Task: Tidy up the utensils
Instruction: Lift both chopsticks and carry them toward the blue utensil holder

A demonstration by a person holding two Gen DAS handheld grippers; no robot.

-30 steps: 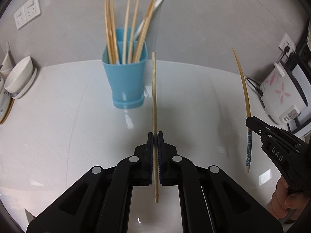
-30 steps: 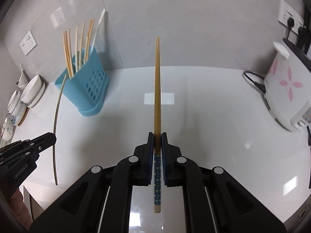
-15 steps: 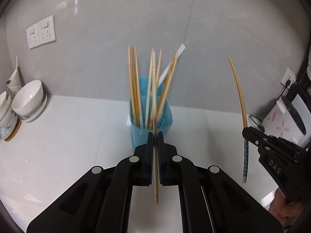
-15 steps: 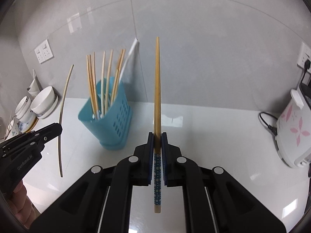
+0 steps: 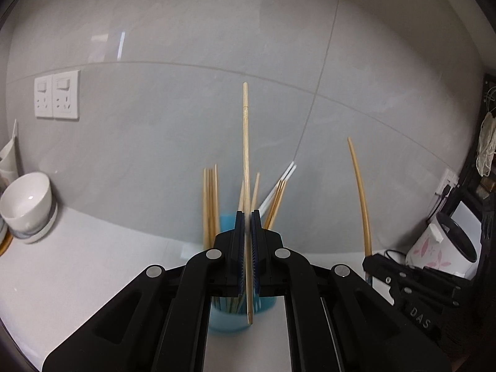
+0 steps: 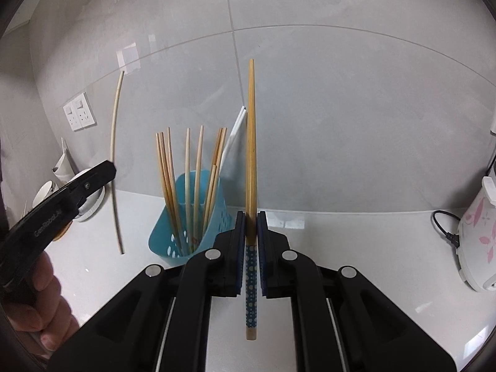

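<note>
My left gripper (image 5: 247, 217) is shut on a plain wooden chopstick (image 5: 245, 142) held upright, right over the blue holder (image 5: 231, 316), which holds several chopsticks (image 5: 210, 198). My right gripper (image 6: 251, 217) is shut on a wooden chopstick with a blue dotted handle (image 6: 251, 142), held upright just right of the blue holder (image 6: 173, 235). The left gripper (image 6: 62, 198) and its chopstick (image 6: 114, 161) show at the left of the right wrist view. The right gripper (image 5: 412, 285) and its chopstick (image 5: 359, 192) show at the right of the left wrist view.
White bowls (image 5: 26, 204) stand on the white counter (image 5: 93, 266) at the left by the wall. A white rice cooker with pink flowers (image 6: 477, 235) and its cable stand at the right. Wall sockets (image 5: 55, 93) are on the grey tiled wall.
Both grippers have risen and moved in toward the blue holder. The left chopstick's lower end now hangs over the holder's mouth; the right chopstick is close beside it.
</note>
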